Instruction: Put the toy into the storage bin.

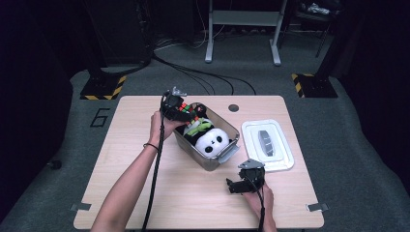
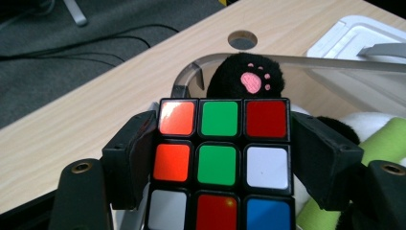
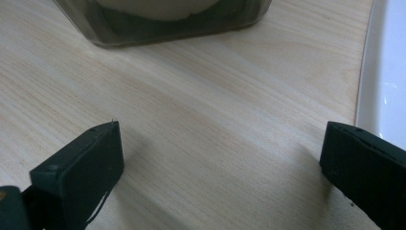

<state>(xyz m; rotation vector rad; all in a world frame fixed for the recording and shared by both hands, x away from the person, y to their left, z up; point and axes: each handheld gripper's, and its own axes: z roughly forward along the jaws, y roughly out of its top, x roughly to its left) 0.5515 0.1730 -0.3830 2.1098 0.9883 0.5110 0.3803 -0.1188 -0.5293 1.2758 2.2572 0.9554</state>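
Observation:
A Rubik's cube (image 2: 218,163) sits between the two black jaws of my left gripper (image 2: 222,143), whose pads lie against its left and right sides. The gripper holds it over the far left corner of a clear plastic bin (image 1: 231,126). In the high view the left gripper (image 1: 181,108) is at that corner with the cube (image 1: 186,110). Inside the bin lies a panda plush (image 1: 212,141) with a green piece (image 1: 199,128); its black paw (image 2: 249,79) shows just beyond the cube. My right gripper (image 1: 233,186) rests open on the table near the front, with bare wood between its jaws (image 3: 220,158).
A white bin lid (image 1: 267,144) lies flat to the right of the bin, close to the right gripper; its edge (image 3: 388,72) shows in the right gripper view. A round hole (image 1: 233,108) sits in the table's far side. Bare wood spreads left and front.

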